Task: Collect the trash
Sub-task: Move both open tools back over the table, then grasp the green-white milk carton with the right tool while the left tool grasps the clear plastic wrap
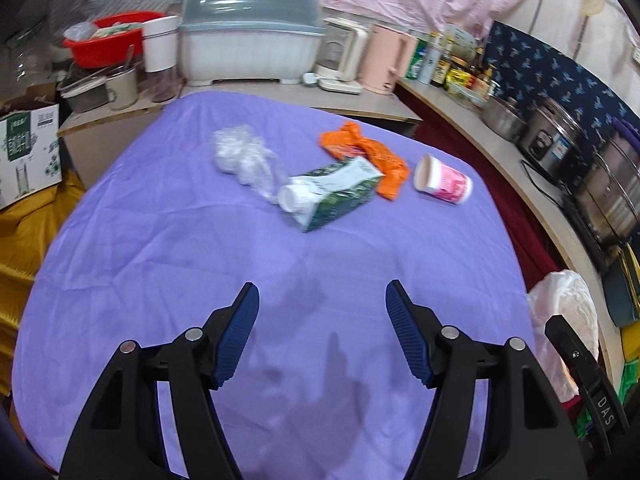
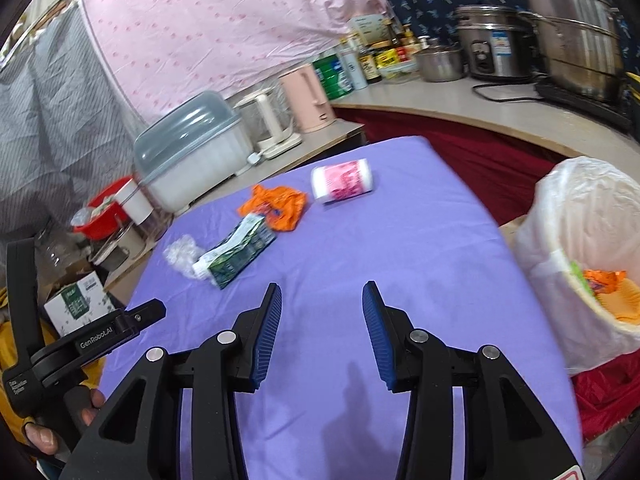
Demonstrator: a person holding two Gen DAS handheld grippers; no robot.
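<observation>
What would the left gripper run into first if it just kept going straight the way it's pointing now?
Probably the green and white carton, lying on its side on the purple tablecloth about in line with the open left gripper. The cloth between them looks bare. Depth is unclear; angled downward, it would touch the cloth first.

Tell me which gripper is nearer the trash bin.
Right. The right gripper hovers beside the bin; the left gripper sits farther off, across the table.

Carton (image 1: 336, 194) between bag (image 1: 246, 158) and cup (image 1: 442, 180), seemingly overlapping wrapper (image 1: 366, 156).
</observation>
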